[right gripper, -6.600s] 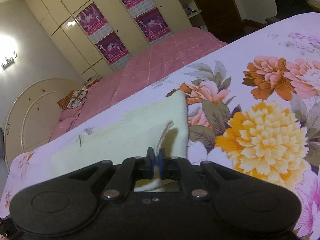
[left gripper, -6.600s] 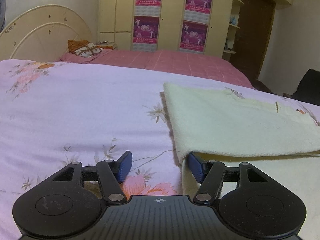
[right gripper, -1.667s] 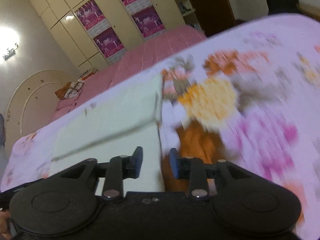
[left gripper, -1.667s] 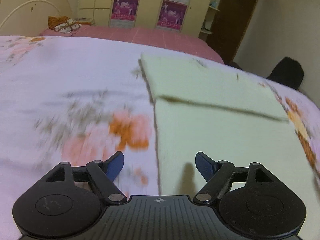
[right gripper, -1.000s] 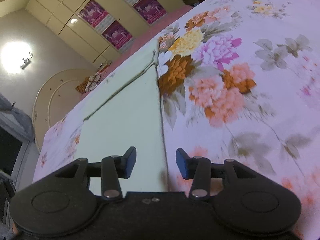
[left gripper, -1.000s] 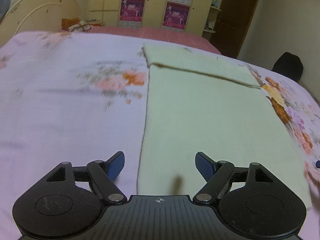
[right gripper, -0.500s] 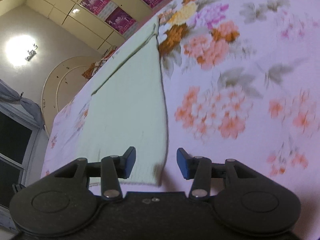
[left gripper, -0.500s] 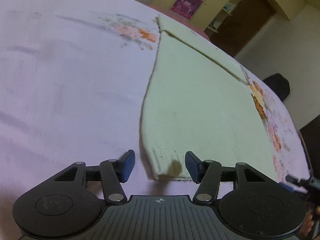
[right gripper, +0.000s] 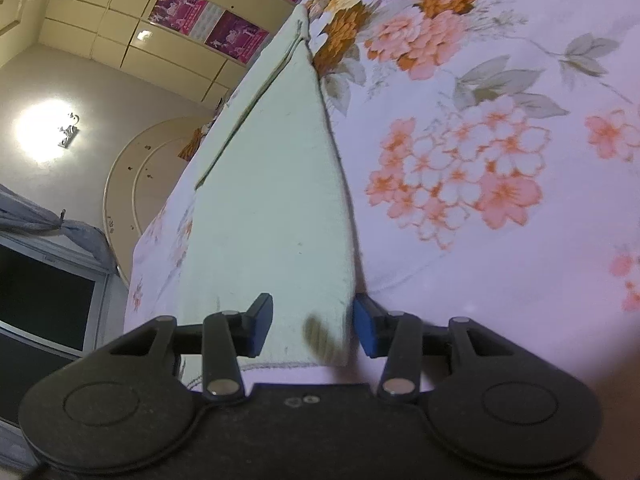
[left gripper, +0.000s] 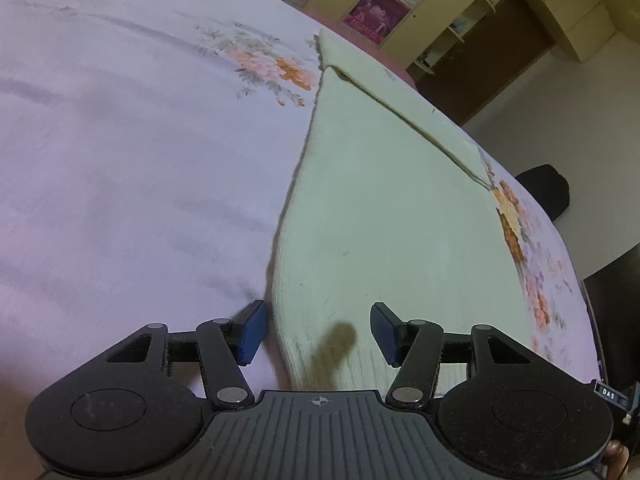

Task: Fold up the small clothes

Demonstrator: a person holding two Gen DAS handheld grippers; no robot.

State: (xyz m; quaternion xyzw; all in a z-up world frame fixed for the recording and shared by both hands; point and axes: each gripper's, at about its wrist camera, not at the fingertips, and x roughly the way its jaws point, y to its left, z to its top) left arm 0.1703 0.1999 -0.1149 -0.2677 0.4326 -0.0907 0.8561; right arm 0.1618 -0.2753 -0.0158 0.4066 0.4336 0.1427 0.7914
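A pale yellow-green knit garment (left gripper: 380, 208) lies flat on the flowered bedsheet (left gripper: 120, 160), its far end folded back over itself. My left gripper (left gripper: 318, 332) is open low over the near left corner of the hem. The corner lies between the blue pads (left gripper: 252, 330), and neither pad presses on it. In the right wrist view the same garment (right gripper: 272, 208) runs away from me. My right gripper (right gripper: 312, 328) is open astride the near right corner, one pad over the knit and the other just off its edge.
The bedsheet (right gripper: 500, 160) spreads wide on both sides of the garment. Beyond the bed stand a wardrobe with purple posters (left gripper: 376, 4), a dark door (left gripper: 492, 56) and a black seat (left gripper: 544, 192). A curved headboard (right gripper: 132, 184) and a window (right gripper: 44, 304) are at the left.
Both grippers have dropped and come in to the near hem, each now astride a corner. The left jaws have narrowed since a second ago. The garment has not moved.
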